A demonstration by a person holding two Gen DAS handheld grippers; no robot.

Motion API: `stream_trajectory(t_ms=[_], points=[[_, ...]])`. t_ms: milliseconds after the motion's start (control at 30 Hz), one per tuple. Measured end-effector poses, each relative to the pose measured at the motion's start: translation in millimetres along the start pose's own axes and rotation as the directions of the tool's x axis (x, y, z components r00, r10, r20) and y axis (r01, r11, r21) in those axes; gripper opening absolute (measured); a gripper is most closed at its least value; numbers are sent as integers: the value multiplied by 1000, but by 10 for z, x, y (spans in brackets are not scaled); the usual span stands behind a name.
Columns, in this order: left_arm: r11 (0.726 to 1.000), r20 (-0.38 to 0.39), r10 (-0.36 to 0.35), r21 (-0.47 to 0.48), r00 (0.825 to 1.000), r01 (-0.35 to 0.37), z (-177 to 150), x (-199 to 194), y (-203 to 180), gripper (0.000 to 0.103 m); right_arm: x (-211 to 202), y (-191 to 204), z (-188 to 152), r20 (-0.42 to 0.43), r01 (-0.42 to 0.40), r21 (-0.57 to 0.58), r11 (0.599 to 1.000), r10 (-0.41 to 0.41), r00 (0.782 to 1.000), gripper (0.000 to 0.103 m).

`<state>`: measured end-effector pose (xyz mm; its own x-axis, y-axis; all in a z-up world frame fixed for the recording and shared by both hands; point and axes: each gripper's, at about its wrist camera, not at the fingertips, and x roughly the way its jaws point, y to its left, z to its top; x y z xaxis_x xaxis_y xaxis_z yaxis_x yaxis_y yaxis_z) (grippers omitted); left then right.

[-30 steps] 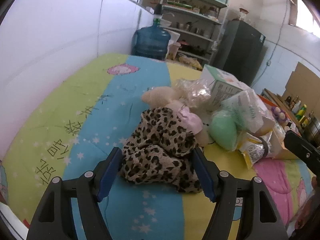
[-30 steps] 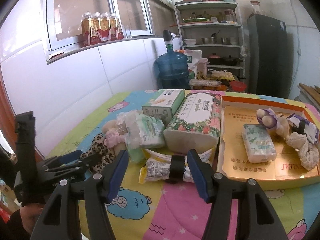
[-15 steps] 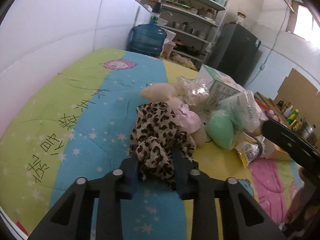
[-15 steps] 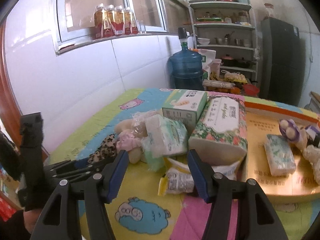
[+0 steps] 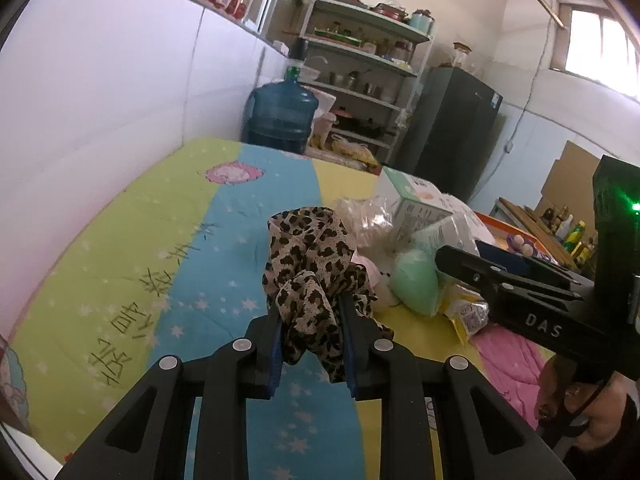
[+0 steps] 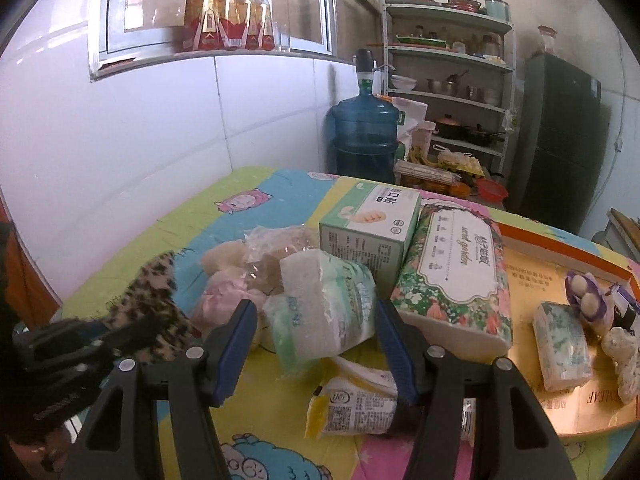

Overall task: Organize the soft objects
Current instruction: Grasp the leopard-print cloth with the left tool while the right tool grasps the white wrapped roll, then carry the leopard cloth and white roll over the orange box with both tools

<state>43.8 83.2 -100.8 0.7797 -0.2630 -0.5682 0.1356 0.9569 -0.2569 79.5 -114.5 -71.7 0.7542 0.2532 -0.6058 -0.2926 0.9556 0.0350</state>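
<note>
Leopard-print cloth is clamped between the blue pads of the left gripper, bunched and raised off the bright cartoon bedsheet, its loose end dangling below the pads. Just right of it lie a pink soft toy and a mint-green pack. The right gripper has its jaws closing, with a wrapped tissue roll showing between them but untouched. Beyond stand a green-and-white box and a floral tissue pack. Further right, an orange cardboard tray holds a small tissue packet.
</note>
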Motion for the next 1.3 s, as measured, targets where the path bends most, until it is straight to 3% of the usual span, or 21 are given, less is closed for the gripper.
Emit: stream_trajectory(t_ms=[100, 300, 933, 1300], points=[[1000, 4, -3, -4, 1000, 3, 0, -22, 26, 24, 4, -26, 20, 3, -4, 16, 1000, 4, 1000, 32], [1000, 7, -5, -10, 1000, 5, 21, -14, 48, 24, 10, -70, 30, -3, -19, 41, 999, 19, 1000, 25], [1000, 52, -5, 16, 999, 5, -10, -246, -101, 24, -396, -3, 64, 86, -57, 21, 998, 55, 995, 23], [998, 87, -15, 56, 996, 10, 44, -381, -390, 24, -685, -111, 94, 146, -51, 23, 998, 47, 988, 22]])
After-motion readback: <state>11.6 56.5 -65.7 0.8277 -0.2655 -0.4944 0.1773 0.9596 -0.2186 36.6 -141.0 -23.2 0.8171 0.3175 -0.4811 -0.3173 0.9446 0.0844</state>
